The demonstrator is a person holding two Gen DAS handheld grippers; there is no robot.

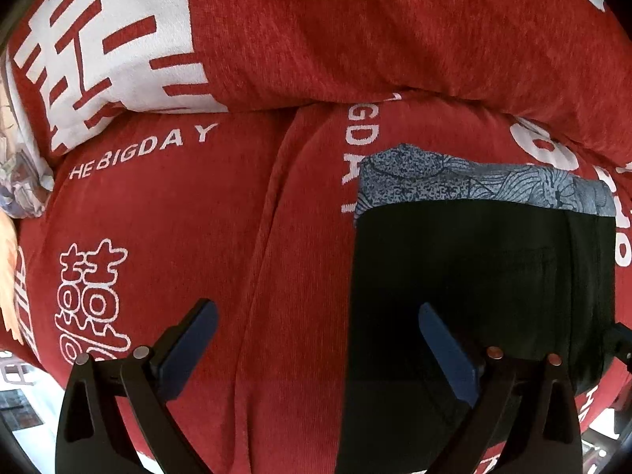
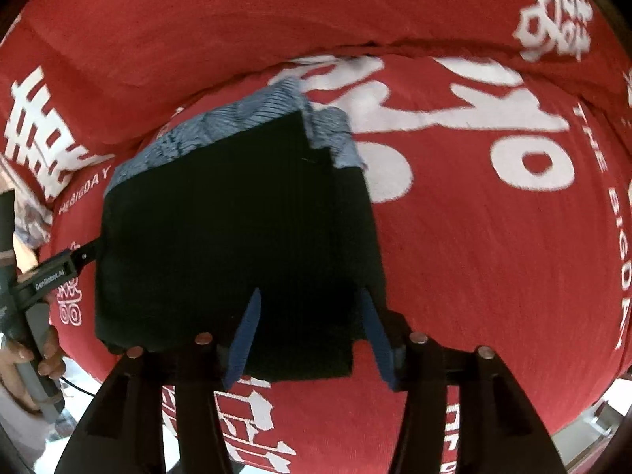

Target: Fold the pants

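A red printed sofa cover (image 2: pixel 474 237) carries the folded black pants (image 2: pixel 237 237) near its front edge; left gripper (image 1: pixel 316 351) and right gripper (image 2: pixel 312 335), both spread wide and empty, should press the fold flat evenly.

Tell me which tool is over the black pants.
The right tool: open fingers straddle the folded pants. The left tool is mostly over red cover.

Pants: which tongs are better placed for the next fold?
Right, probably. The right tongs open, straddling the near edge of the folded pants; the left tongs are open over red cover, beside them.
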